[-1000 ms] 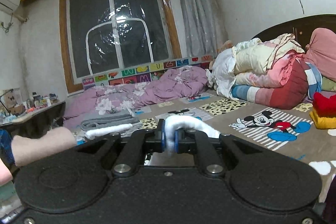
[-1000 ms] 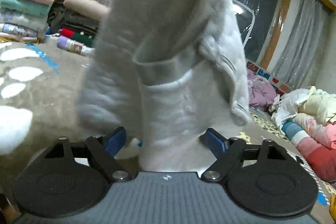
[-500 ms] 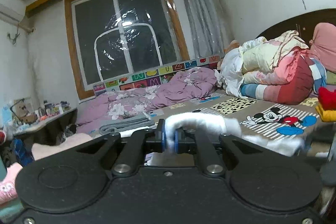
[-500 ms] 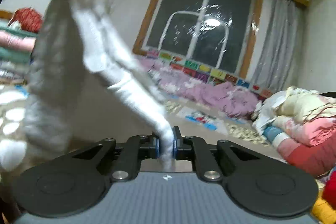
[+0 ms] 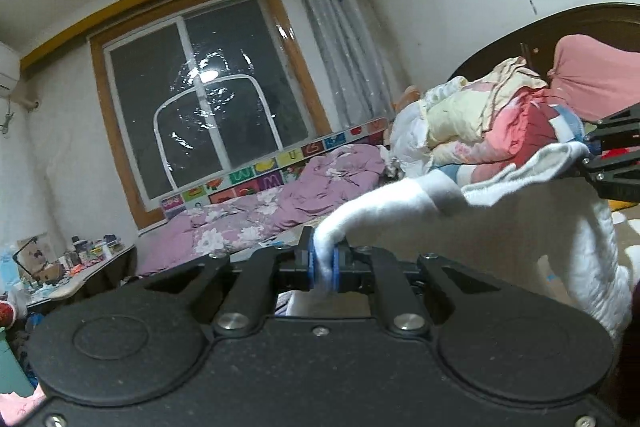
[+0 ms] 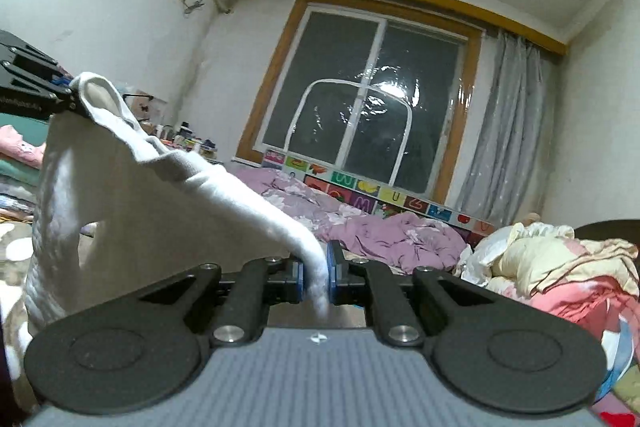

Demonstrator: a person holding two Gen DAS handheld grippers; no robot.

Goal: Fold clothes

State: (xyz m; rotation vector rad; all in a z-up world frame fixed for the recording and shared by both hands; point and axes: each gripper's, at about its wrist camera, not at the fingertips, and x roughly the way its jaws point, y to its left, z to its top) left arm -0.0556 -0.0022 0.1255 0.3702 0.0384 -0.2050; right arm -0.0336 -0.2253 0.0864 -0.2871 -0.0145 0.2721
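A white fleecy garment (image 5: 500, 227) hangs in the air, stretched between my two grippers. My left gripper (image 5: 324, 263) is shut on one rolled edge of it, and the cloth runs right to my right gripper (image 5: 590, 157), which pinches the far corner. In the right wrist view my right gripper (image 6: 316, 275) is shut on the white garment (image 6: 160, 211). There the cloth climbs left to my left gripper (image 6: 70, 97). The body of the garment droops below the taut top edge, and its lower part is hidden.
A purple floral quilt (image 5: 280, 211) lies crumpled under the window (image 5: 200, 115). A pile of folded quilts (image 6: 560, 267) sits to the right by a dark headboard (image 5: 540, 27). A cluttered desk (image 5: 72, 267) stands at the left wall. Stacked clothes (image 6: 16, 155) lie at the far left.
My right gripper closed on the garment and rose with it. The cloth, bunched in front of that camera before, is now spread between both grippers. My left gripper also lifted a little.
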